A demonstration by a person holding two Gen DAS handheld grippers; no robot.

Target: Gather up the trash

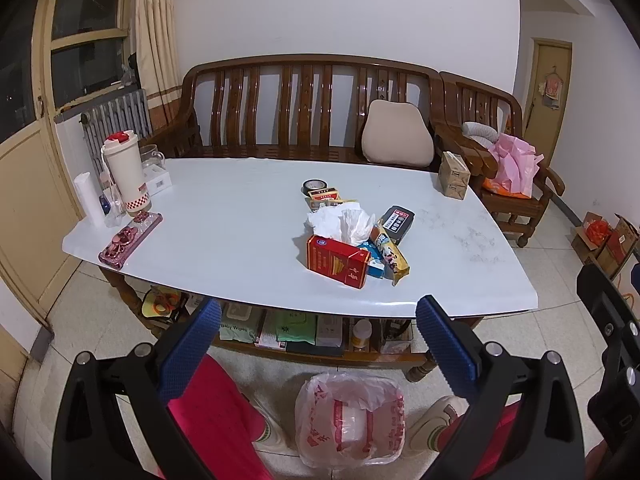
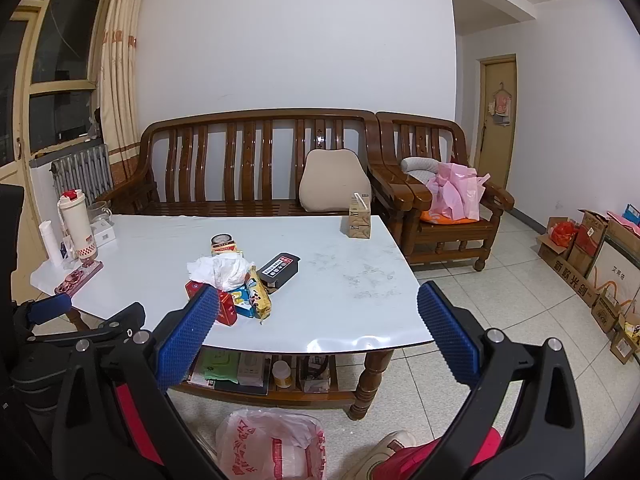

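A pile of trash lies mid-table: a red cigarette box (image 1: 338, 262), crumpled white tissue (image 1: 340, 220), a yellow snack wrapper (image 1: 392, 254), a black packet (image 1: 396, 222), a small blue carton (image 1: 370, 262) and a tape roll (image 1: 314, 186). The pile also shows in the right wrist view: the red box (image 2: 224, 306), tissue (image 2: 218, 270), wrapper (image 2: 258, 296) and black packet (image 2: 278, 270). A bin lined with a printed plastic bag (image 1: 350, 420) (image 2: 272, 446) stands on the floor before the table. My left gripper (image 1: 318, 344) and right gripper (image 2: 318, 332) are open and empty, held short of the table's near edge.
The white-topped table (image 1: 224, 248) carries a thermos (image 1: 124, 172), a white tube and a pink tray (image 1: 130, 240) at left, a brown carton (image 1: 454, 176) at far right. A wooden bench (image 1: 304, 108) and armchair stand behind. Cardboard boxes (image 2: 580, 256) line the right wall. My legs and shoes flank the bin.
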